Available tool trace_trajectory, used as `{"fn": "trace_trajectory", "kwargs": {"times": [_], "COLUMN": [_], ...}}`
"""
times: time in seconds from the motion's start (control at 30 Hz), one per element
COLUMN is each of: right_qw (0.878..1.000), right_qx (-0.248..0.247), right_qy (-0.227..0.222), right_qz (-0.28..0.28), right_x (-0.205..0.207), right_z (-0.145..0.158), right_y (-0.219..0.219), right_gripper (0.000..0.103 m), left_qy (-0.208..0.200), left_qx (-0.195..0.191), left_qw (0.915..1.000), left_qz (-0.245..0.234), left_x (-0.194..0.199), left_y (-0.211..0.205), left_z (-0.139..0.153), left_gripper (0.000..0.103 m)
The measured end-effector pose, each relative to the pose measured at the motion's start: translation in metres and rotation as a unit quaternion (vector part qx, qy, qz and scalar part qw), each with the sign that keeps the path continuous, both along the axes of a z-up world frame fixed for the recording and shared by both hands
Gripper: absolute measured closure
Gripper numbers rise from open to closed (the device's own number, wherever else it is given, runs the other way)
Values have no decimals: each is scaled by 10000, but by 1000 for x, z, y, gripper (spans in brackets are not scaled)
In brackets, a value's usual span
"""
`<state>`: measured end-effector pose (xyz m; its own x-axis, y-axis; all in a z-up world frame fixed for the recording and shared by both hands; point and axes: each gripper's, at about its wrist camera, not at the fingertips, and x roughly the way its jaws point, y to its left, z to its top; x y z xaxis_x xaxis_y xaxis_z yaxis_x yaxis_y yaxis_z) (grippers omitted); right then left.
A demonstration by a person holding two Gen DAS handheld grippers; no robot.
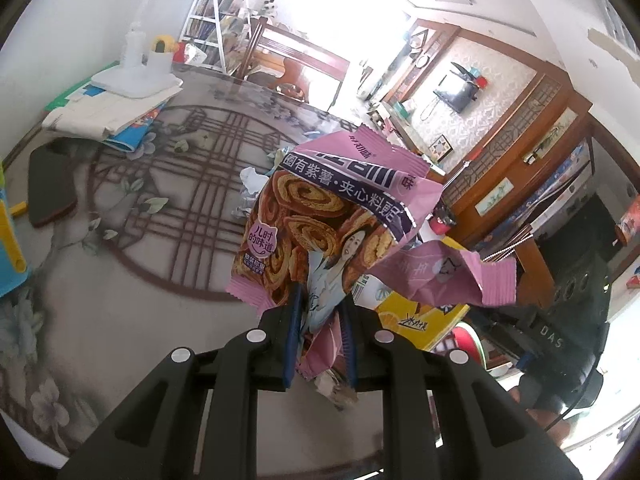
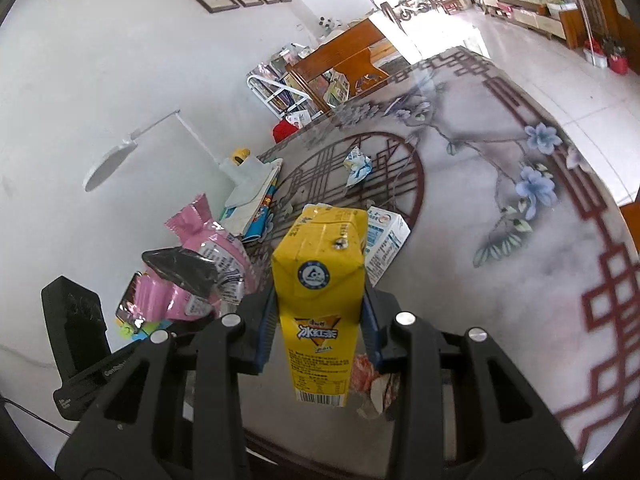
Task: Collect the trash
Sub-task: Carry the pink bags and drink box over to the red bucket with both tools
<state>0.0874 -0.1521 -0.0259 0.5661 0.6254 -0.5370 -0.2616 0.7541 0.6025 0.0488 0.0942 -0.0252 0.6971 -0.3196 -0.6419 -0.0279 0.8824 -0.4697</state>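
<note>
Pink and purple snack wrapper printed with brown swirl rolls, centre frame. Yellow drink carton with blue round emblem, centre; white-and-blue carton just right of it. Grey surface patterned with dark red lattice and pale blue flowers. Black tongs with blue pads.

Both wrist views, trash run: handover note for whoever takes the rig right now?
Left tool: shut on the pink snack wrapper, held up off the table.
Right tool: shut on the yellow tea carton, also lifted.
Still on the table: a white-blue milk carton just behind the yellow one, and a crumpled white-blue wrapper further back, near the middle of the round pattern.
Done: two pieces picked up. Left: drop both, then collect those two. No bin shows in either view.
</note>
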Motion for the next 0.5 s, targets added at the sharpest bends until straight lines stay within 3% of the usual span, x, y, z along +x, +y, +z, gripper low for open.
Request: {"fn": "trace_trajectory", "kwargs": {"times": [0.23,0.5], "right_qw": [9998,9983], "right_qx": [-23,114], "right_qy": [-121,-347], "right_qz": [-133,-451], "right_x": [-8,-22], "right_z": [5,17], "right_y": [-10,-35], "right_gripper": [67,67], "left_qy": [-132,-188], "left_qx": [-15,-82], "left_qw": [9998,9974], "left_qz": [-142,-685], "left_x": [0,14], "left_y": [-14,-49], "left_z": [5,2], "left_gripper": [87,90]}}
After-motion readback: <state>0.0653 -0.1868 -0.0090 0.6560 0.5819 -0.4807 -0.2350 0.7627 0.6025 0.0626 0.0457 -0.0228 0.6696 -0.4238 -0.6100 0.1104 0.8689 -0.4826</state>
